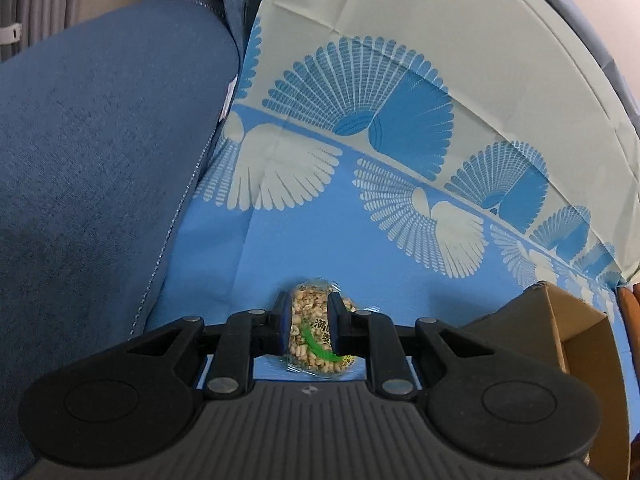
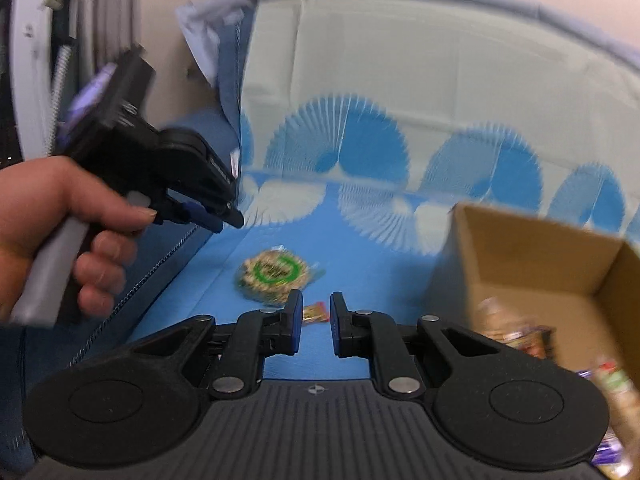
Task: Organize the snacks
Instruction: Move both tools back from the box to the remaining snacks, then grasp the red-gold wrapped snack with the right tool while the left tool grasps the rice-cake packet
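- The round puffed-grain pack (image 1: 312, 344), clear-wrapped with a green ring on it, lies flat on the blue part of the fan-patterned cloth (image 1: 360, 248), close to the blue cushion (image 1: 100, 140) on the left.
- In the left wrist view the left tongs (image 1: 310, 302) point down at it, and the pack shows in the gap between their tips and past the right tip.
- In the right wrist view those same tongs, gripped in the person's hand (image 2: 60, 216), hang above the cloth, up and to the far left of the pack and clear of it. We judge they straddle it from above without touching.
- The pack is nearly a disc, so we see no marked long axis to line up with.
- Left tongs: parted only a little, narrower than the pack, and holding nothing.
- Right tongs (image 2: 316, 318): drawn in about as close as they go, with a narrow slot left and nothing in it. A small red-and-yellow packet (image 2: 314, 314) shows through that slot, on the cloth just beyond.
- The pack lies just far and left of the right tips, so both hands are near. We judge the left better placed, though it would need to open wider first.
- The cardboard box (image 2: 520, 264), with snacks already inside, stands to the right, well apart from the pack.
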Demonstrator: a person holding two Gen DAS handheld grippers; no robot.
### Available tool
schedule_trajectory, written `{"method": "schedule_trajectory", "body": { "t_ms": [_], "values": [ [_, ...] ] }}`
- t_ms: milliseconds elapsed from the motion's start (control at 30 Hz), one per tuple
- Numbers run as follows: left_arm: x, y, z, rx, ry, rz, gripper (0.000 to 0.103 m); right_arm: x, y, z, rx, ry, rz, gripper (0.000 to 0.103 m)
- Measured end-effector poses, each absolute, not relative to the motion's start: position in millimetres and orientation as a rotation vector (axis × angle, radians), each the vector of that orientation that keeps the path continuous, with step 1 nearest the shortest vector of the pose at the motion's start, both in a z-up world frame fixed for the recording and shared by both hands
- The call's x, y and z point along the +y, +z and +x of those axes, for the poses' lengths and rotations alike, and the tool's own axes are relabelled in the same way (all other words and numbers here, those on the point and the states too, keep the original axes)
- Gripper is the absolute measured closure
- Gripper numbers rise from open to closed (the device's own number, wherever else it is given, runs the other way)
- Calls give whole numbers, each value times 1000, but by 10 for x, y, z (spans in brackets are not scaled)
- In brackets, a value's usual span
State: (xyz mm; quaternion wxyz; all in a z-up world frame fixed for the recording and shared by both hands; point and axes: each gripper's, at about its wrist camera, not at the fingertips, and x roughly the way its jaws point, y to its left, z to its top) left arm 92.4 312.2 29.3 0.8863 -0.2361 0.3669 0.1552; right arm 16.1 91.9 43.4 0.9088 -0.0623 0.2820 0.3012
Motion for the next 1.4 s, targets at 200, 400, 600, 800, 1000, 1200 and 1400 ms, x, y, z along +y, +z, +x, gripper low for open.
{"method": "schedule_trajectory", "body": {
  "t_ms": [200,400,600,800,1000,1200,1400],
  "values": [
    [3172,272,911,758,302,-528,83,1559,10,646,777,499,-40,56],
    [3170,236,952,768,284,-538,81,1830,-434,978,901,370,-23,47],
    [3107,190,1025,783,269,-532,68,1876,-572,1012,874,392,-84,70],
    [3088,111,1060,801,280,-517,65,1667,-487,881,833,465,-139,103],
    [3078,5,1108,825,311,-493,58,1424,-261,628,808,543,-178,103],
    [2983,-128,1245,847,326,-462,35,1530,-272,767,766,459,-193,61],
    [2832,-279,1420,899,338,-388,16,1679,-554,1184,808,338,-188,49]
  ]
}}
